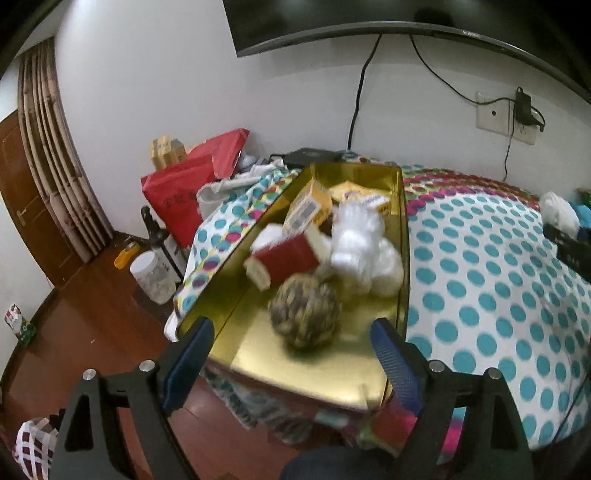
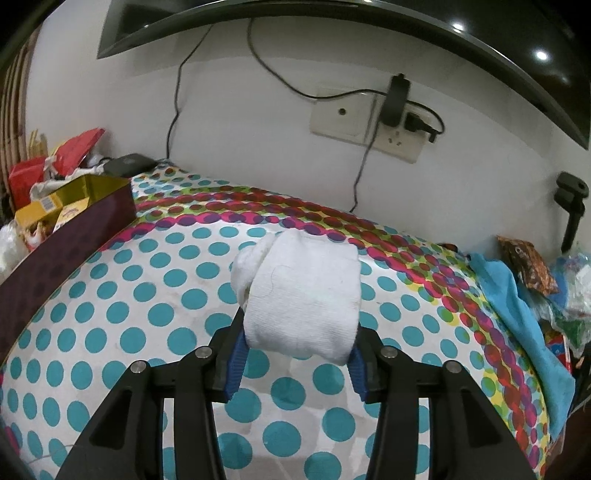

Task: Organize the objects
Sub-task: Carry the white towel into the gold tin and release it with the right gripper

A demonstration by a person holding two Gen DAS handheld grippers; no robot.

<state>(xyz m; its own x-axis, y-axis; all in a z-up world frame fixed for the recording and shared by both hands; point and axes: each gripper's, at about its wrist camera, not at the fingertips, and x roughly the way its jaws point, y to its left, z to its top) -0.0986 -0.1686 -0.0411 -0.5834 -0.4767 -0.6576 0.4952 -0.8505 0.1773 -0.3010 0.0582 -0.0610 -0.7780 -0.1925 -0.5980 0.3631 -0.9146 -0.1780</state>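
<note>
R: my right gripper (image 2: 297, 345) clamps rolled white sock (image 2: 303, 295) above table's middle | L: my left gripper (image 1: 291, 354) spread, empty, over gold tin (image 1: 314, 362) at left edge | next: carry sock level, release low inside tin

The left wrist view looks forward and down between its blue-padded fingers (image 1: 395, 369), close over the open gold-lined rectangular tin (image 1: 317, 365) at the left edge of the polka-dot tablecloth (image 1: 491, 295), facing the white wall (image 1: 155, 74). The right wrist view sits low above the same cloth (image 2: 140, 295), farther right, facing the wall (image 2: 258, 122). Both views show the tin (image 2: 70, 236), the cloth, the wall socket panel (image 1: 495, 116) (image 2: 347, 118) and the dark screen (image 1: 332, 22) (image 2: 332, 26) overhead.
</note>
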